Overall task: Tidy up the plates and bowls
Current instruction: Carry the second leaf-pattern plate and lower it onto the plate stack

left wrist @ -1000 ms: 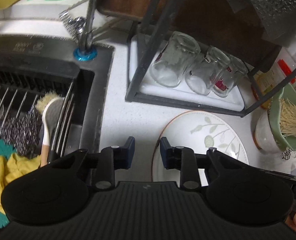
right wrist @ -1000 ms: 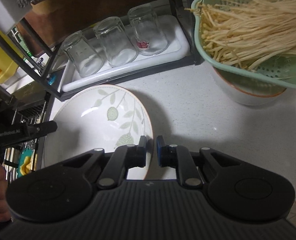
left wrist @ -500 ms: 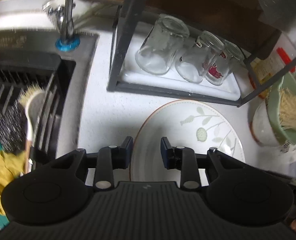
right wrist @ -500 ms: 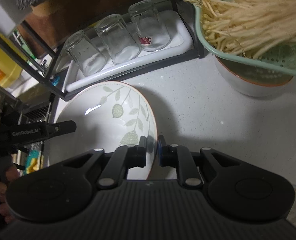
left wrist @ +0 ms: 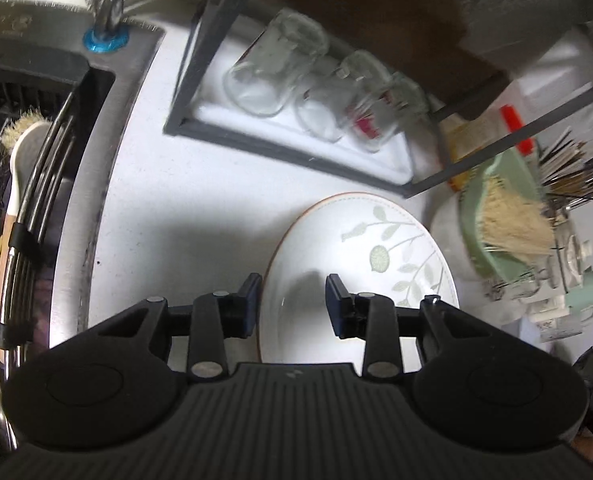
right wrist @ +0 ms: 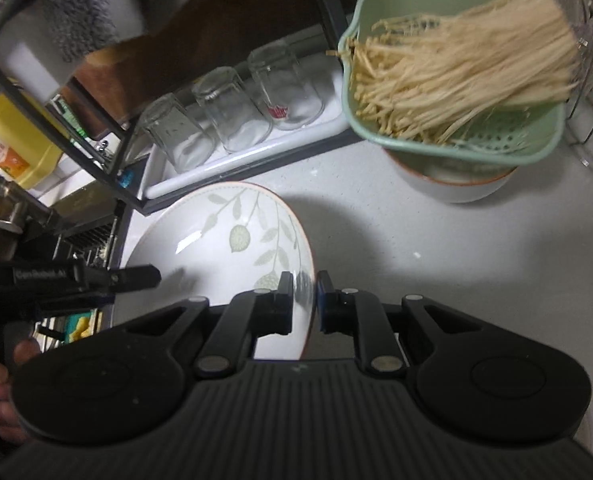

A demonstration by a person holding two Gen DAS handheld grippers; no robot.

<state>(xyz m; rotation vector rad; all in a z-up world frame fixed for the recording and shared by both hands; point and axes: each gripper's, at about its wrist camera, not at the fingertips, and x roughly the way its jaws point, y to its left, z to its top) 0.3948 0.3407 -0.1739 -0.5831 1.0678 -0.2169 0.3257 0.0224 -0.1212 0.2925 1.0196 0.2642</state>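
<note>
A white plate with a green leaf pattern and a brown rim (left wrist: pixel 360 248) (right wrist: pixel 224 240) is held tilted above the white counter. My right gripper (right wrist: pixel 303 300) is shut on the plate's right rim. My left gripper (left wrist: pixel 293 300) is open, its jaws straddling the plate's left rim without closing on it; it also shows in the right wrist view (right wrist: pixel 136 276) at the plate's left side. A white bowl with a brown rim (right wrist: pixel 452 184) stands at the right under a green colander.
A green colander of enoki mushrooms (right wrist: pixel 456 80) sits on the bowl. A black rack with a white tray (left wrist: pixel 296 136) holds three upturned glasses (right wrist: pixel 232 116). The sink (left wrist: pixel 28 128) with brush and scourer lies left. A utensil holder (left wrist: pixel 568 176) stands at far right.
The plate has lifted and tilted in my right gripper. My left gripper has moved right from the sink edge to the plate's left rim.
</note>
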